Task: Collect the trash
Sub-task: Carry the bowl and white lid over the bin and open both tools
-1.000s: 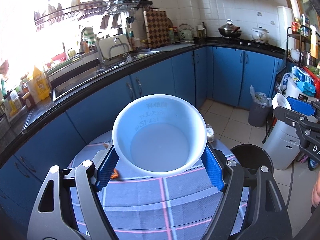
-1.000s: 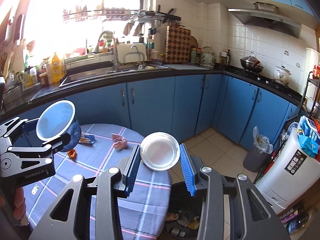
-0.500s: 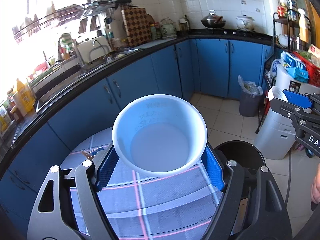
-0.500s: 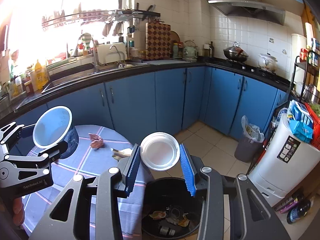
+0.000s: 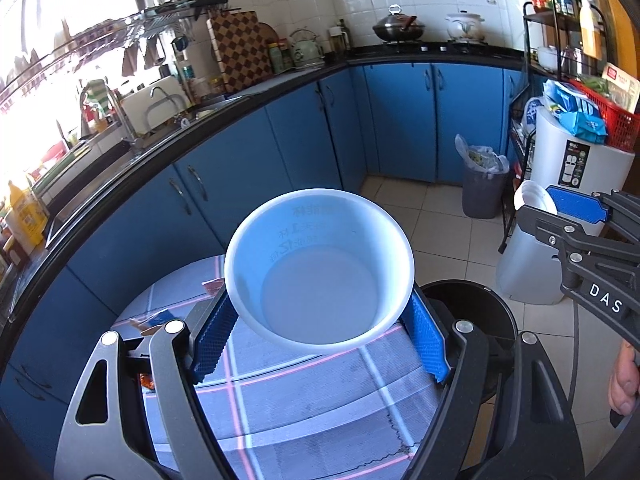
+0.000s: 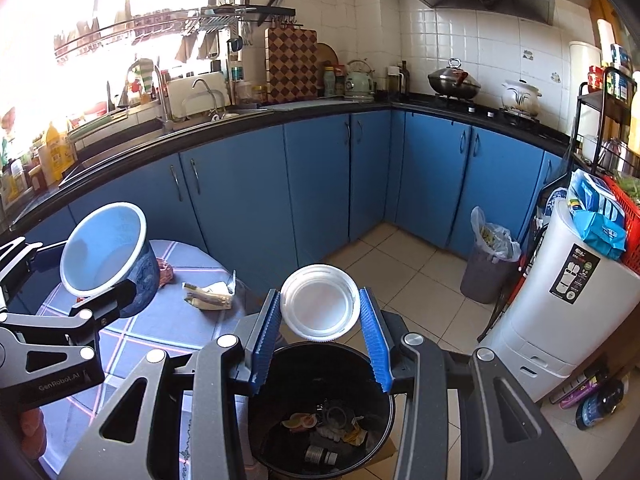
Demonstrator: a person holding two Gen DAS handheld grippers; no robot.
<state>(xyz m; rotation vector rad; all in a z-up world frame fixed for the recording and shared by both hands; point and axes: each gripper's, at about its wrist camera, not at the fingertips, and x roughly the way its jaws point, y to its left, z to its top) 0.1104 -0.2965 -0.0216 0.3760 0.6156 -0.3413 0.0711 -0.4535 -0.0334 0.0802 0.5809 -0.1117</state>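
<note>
My left gripper [image 5: 320, 336] is shut on an empty white paper bowl [image 5: 320, 272] with a dark blue outside, held above the round table [image 5: 304, 412]; the bowl also shows in the right wrist view [image 6: 106, 250]. My right gripper [image 6: 320, 336] is shut on a white plastic lid [image 6: 320, 302], held over the open black trash bin [image 6: 320, 408], which has scraps and a small bottle inside. The bin [image 5: 472, 304] stands just right of the table. The lid also shows in the left wrist view [image 5: 534, 200].
Wrappers lie on the table: a crumpled white-and-yellow one [image 6: 208, 296], a pink one [image 6: 165, 272], an orange scrap [image 5: 146, 380]. A grey bin with a bag [image 6: 490, 264] stands by the blue cabinets. A white appliance [image 6: 560, 312] stands on the right.
Both grippers have swung right with their loads. The lid is now over the black bin's opening, and the bowl has come to the table's right side, nearer the bin.
</note>
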